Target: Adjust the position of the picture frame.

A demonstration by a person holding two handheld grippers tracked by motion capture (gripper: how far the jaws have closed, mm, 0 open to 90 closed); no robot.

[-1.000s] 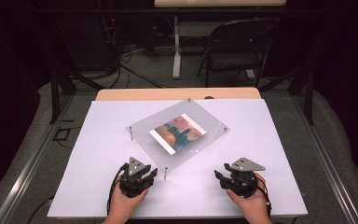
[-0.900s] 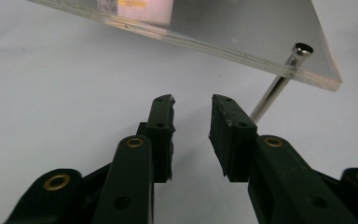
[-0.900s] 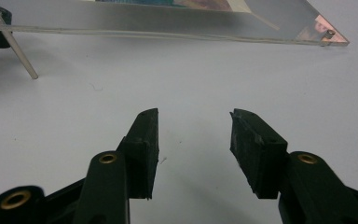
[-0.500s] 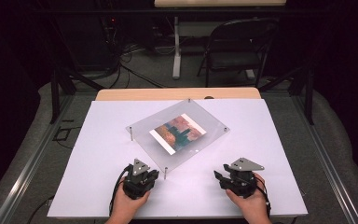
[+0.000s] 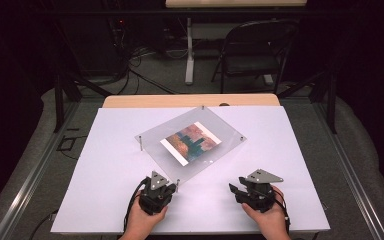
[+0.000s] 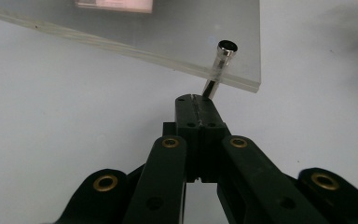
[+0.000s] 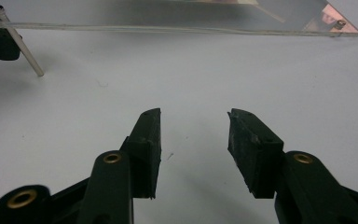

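Your high view is soft and grainy: the white rectangular surface [image 5: 105, 165] is brightly and evenly lit from above, while the room around it drops to near black. A faint glare sits on the clear acrylic panel [image 5: 220, 131]. In your gripper views, the near black claw parts blur, and shadows stay soft and pale.

I see two matte black two-jaw grippers [image 5: 156, 192] [image 5: 252, 191]: brass bushings, grey triangular top plates, black trailing cables, ridged jaw pads.
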